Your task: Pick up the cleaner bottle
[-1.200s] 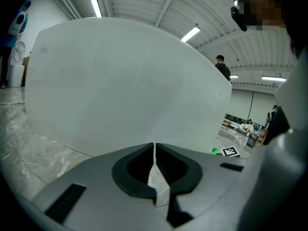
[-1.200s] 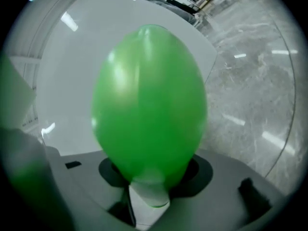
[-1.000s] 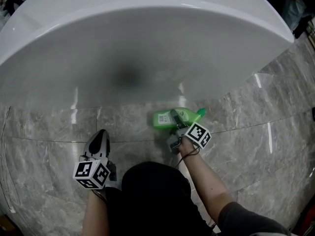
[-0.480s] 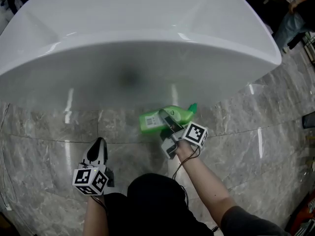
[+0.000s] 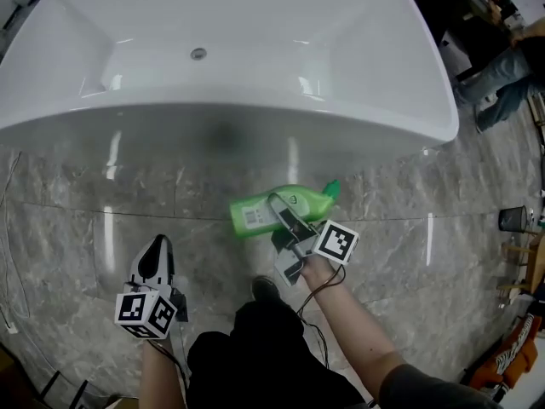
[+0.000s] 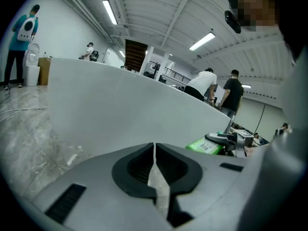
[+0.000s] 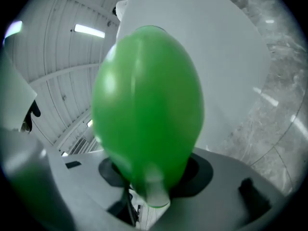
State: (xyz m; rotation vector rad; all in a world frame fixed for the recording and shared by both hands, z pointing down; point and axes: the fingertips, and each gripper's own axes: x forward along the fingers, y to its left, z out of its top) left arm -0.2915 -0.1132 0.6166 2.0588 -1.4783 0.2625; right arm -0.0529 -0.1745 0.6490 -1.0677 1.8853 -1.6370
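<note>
The bathtub (image 5: 366, 118) is smooth, glossy white. The floor (image 5: 85, 228) beside it is polished, grey-veined stone. Near the bathtub, the cleaner bottle (image 5: 306, 201) is shiny green plastic, and the left tongs (image 6: 154, 161) are matt grey plastic with ribbed black pads (image 6: 139, 167).

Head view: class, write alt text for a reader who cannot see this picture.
The right gripper holds a green cleaner bottle sideways over a grey marble floor, in front of a white bathtub. The left gripper hangs shut and empty to its left.
</note>
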